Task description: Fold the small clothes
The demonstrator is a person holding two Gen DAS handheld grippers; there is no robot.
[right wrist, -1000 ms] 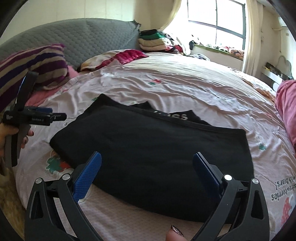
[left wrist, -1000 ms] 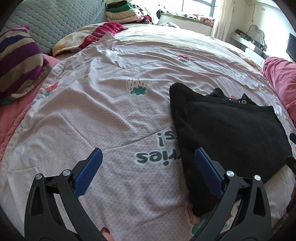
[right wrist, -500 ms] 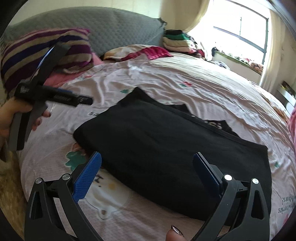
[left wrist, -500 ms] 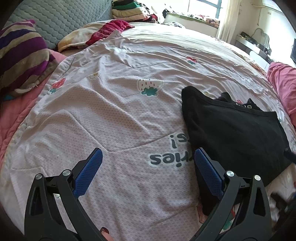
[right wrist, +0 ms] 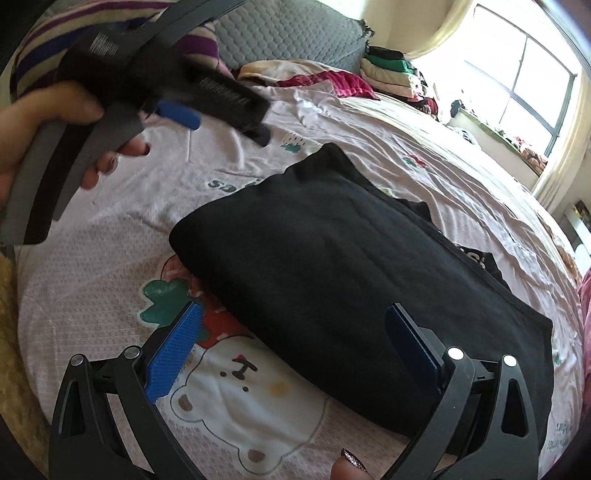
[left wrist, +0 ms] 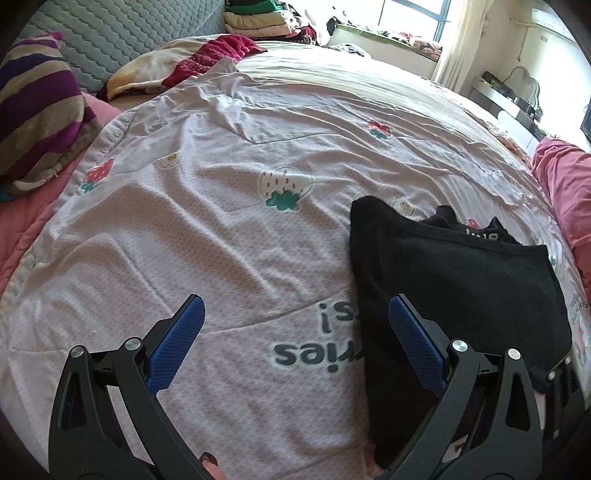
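A black garment (right wrist: pixel 351 266) lies folded flat on the pale printed bedspread (left wrist: pixel 221 229). In the left wrist view the black garment (left wrist: pixel 454 288) sits to the right. My left gripper (left wrist: pixel 295 317) hovers open over the bedspread at the garment's left edge, nothing between its blue pads. My right gripper (right wrist: pixel 295 325) is open just above the garment's near edge, its right pad over the black cloth. In the right wrist view, a hand (right wrist: pixel 48 122) holds the left gripper's body (right wrist: pixel 155 81) at the upper left.
A striped pillow (left wrist: pixel 33 114) and a grey quilted headboard (left wrist: pixel 122 33) are at the far left. Stacked folded clothes (left wrist: pixel 258 18) sit by the window. A pink cloth (left wrist: pixel 565 192) lies at the right edge of the bed. A crumpled red and cream cloth (left wrist: pixel 192 62) is near the headboard.
The right gripper has swung closer toward the garment's left corner. In its view the left gripper has come nearer and higher. The garment stays still.
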